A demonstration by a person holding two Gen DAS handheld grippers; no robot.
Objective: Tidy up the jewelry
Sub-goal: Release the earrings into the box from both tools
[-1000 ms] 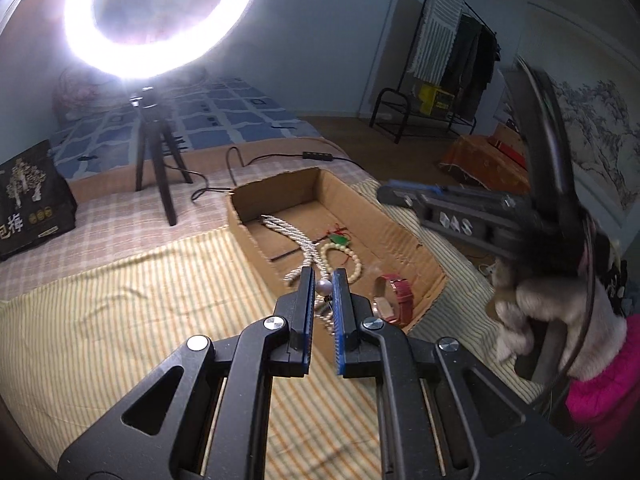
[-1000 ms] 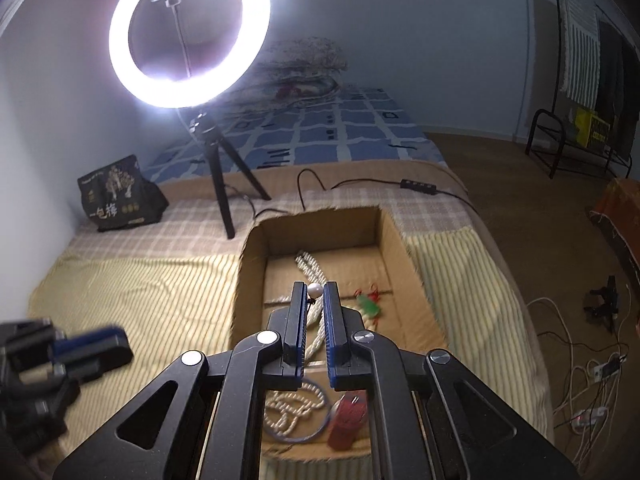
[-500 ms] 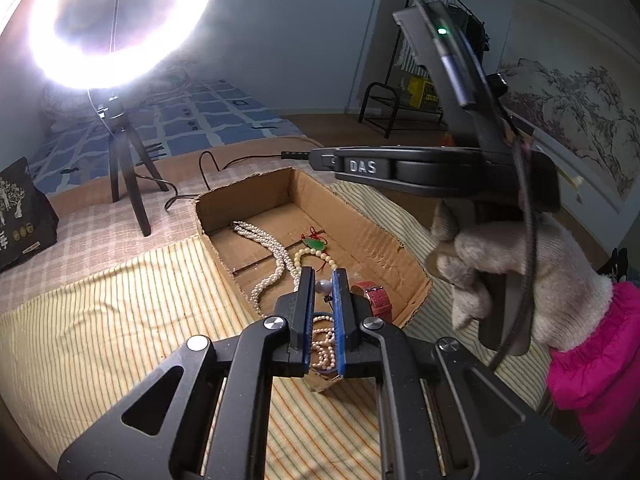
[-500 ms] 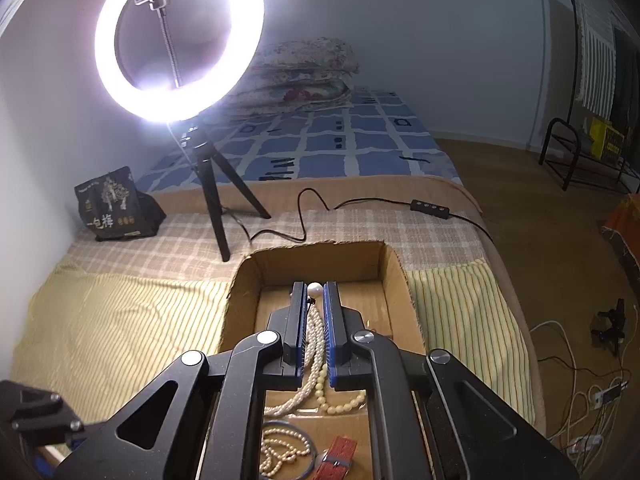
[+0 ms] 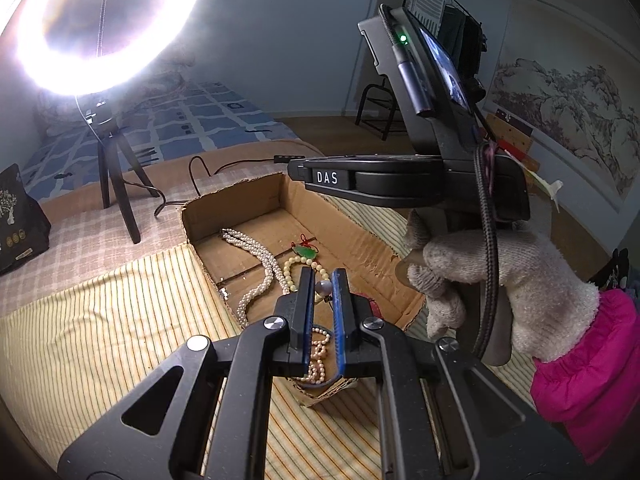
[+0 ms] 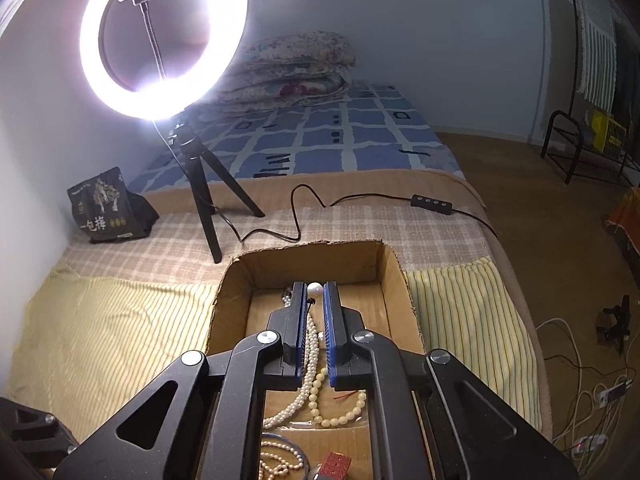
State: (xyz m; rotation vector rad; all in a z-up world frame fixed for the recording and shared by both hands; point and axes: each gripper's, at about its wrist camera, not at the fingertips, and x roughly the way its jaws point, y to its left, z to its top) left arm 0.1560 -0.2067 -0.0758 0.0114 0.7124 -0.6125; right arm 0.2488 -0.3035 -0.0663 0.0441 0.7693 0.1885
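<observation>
Left wrist view shows the left gripper (image 5: 323,280) clamped on a greyish pearl (image 5: 323,288), poised over the near corner of the cardboard box (image 5: 360,236). A second ago the right gripper (image 6: 316,292) was off to the side; now it reaches across over the box's right edge, carried by a gloved hand (image 5: 500,280). It is likewise pinched on a white pearl (image 6: 315,290). Both have drifted in over the box, where the necklaces (image 5: 256,256) lie, so placing looks close.
</observation>
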